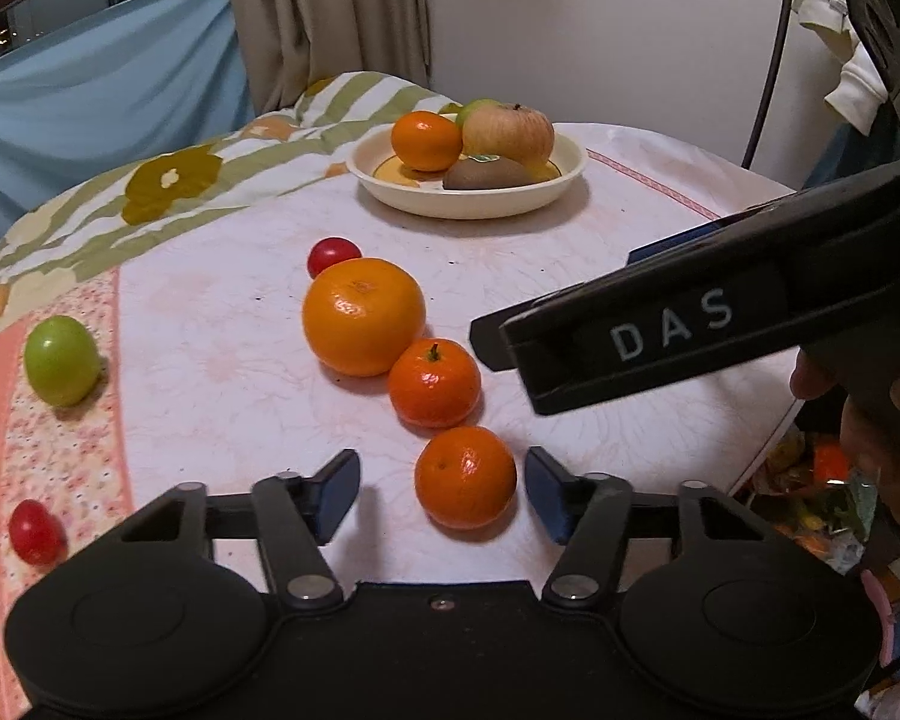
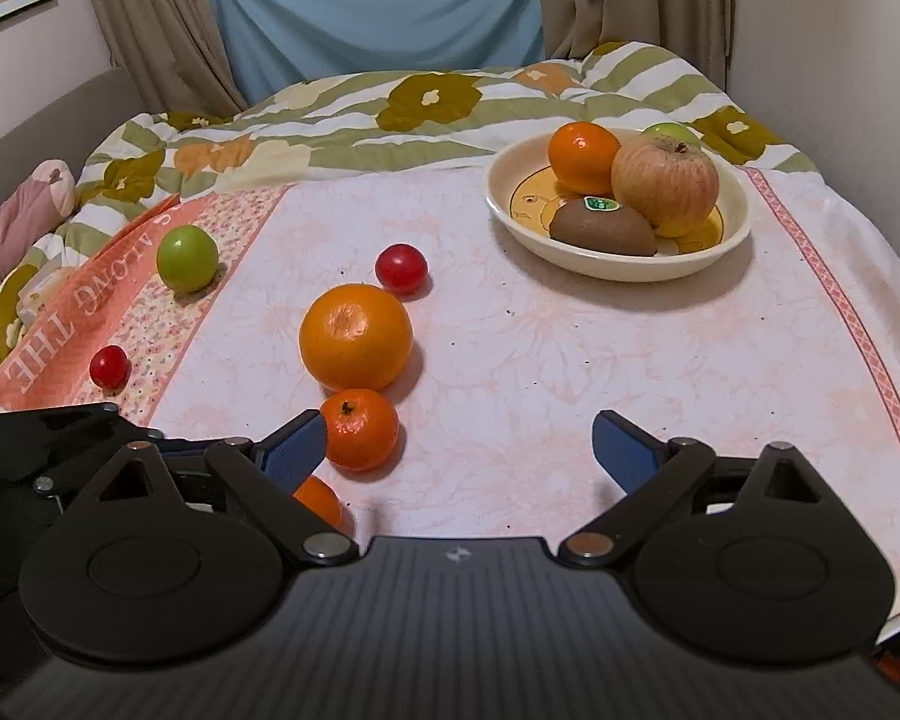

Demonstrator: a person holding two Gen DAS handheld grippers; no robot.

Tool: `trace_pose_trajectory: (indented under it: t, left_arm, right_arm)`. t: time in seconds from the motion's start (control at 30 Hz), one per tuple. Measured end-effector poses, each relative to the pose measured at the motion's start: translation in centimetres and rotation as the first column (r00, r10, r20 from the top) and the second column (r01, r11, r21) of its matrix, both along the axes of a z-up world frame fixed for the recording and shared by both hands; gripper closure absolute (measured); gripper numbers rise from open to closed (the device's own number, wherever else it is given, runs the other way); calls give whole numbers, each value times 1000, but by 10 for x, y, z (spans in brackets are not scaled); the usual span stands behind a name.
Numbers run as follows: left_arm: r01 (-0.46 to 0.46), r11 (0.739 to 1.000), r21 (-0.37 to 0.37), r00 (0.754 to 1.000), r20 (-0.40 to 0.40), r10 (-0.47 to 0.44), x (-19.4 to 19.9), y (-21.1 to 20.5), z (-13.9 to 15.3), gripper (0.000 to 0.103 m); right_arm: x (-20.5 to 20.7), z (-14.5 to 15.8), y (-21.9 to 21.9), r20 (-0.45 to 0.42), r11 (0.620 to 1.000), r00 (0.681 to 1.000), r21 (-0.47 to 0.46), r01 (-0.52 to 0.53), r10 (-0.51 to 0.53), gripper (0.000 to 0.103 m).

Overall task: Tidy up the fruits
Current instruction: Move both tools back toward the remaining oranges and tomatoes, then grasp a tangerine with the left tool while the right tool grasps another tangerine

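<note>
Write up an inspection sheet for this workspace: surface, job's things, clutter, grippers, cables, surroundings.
Surface: table under a pale floral cloth with a pink border.
Job's things: bowl holds an orange, an apple, a kiwi and a green fruit at the back. Loose on the cloth: large orange, two mandarins, green apple, two red fruits.
Clutter: nothing seen.
Grippers: left gripper straddles the nearest mandarin, pads not touching it. Right gripper open, nothing between its fingers.
Cables: dark cable by the wall.
Surroundings: flowered quilt, curtains, blue sheet, white garment hanging.
</note>
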State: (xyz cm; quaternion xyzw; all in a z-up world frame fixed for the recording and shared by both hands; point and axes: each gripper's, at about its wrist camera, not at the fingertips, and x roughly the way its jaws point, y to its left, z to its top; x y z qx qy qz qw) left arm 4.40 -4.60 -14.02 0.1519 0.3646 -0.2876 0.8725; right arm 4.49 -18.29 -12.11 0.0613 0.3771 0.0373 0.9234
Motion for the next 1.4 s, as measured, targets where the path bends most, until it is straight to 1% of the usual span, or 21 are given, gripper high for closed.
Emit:
trace_pose_trajectory:
  t: [0.07,0.13,0.2,0.33,0.43,0.5,0.63,0.8,1.17,1.23,1.27,1.4]
  left_arm:
    - [10,1000,1,1000,-8,-10,2,-2,-2,51]
    - [18,1000,0,1000,-15,-18,2,-3,-4,55]
    - [26,1000,-1,999,-25,-26,2,-3,-6,63]
    - [35,999,2,999,-19,-35,1,-2,-6,63]
    - [34,999,8,999,-15,-33,1,-2,-5,63]
    - [28,999,17,1000,-7,-28,1,0,-5,63]
    - [6,1000,28,1000,-2,-6,1,7,-4,63]
    - [-29,999,41,1000,-3,29,4,19,-5,63]
    - [-87,995,47,996,0,87,14,36,-3,63]
    - [-98,994,46,995,-3,98,16,38,-3,63]
    - [-102,994,45,995,-5,102,17,40,-3,63]
    - [-116,992,45,993,-8,117,19,42,-2,63]
  right_arm:
    - [3,-3,1,-7,1000,1000,5,-6,6,0]
    - [5,-5,3,-15,1000,1000,7,-18,18,0]
    - [7,-7,5,-21,999,999,7,-32,33,3]
    - [10,-10,11,-29,998,998,12,-56,57,7]
    - [12,-12,14,-39,997,997,19,-71,72,15]
    - [15,-14,16,-46,996,995,26,-82,83,22]
    - [17,-16,20,-46,995,994,32,-97,98,24]
    - [21,-19,27,-50,992,991,34,-119,120,33]
    - [29,-22,38,-47,990,989,20,-141,141,36]
    - [32,-24,40,-53,989,987,13,-148,149,42]
    - [32,-24,41,-57,988,986,13,-156,157,49]
    - [31,-24,43,-53,987,986,-8,-160,160,49]
